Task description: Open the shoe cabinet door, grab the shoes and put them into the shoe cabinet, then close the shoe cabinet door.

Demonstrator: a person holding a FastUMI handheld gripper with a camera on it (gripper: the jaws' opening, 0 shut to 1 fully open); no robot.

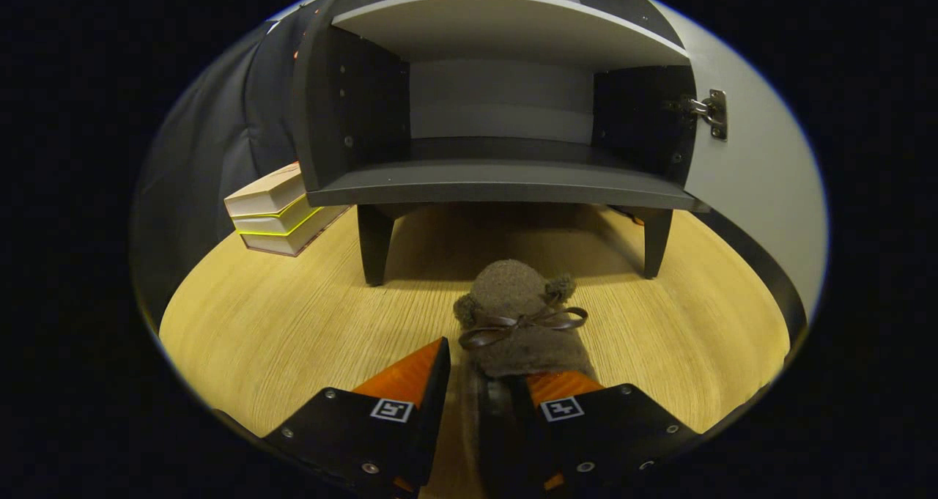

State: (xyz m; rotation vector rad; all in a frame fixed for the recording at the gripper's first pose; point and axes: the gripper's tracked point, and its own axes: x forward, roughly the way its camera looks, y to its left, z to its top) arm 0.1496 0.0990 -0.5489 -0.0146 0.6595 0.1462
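My tool (480, 382) has its fingers clamped on the heel end of a brown fuzzy shoe (522, 322), bow-tied toe pointing ahead. Beyond it on the wooden counter (278, 323) stands the shoe cabinet (506, 96), door (755, 169) swung open rightward; stacked books (275, 209) lie beside its left wall.

We read no words, brands or numbers here; we see just a square coded marker on each finger of the gripper (480, 382), not legible text.

Tool (480, 382) grips brown shoe (522, 323) before open cabinet (506, 184).
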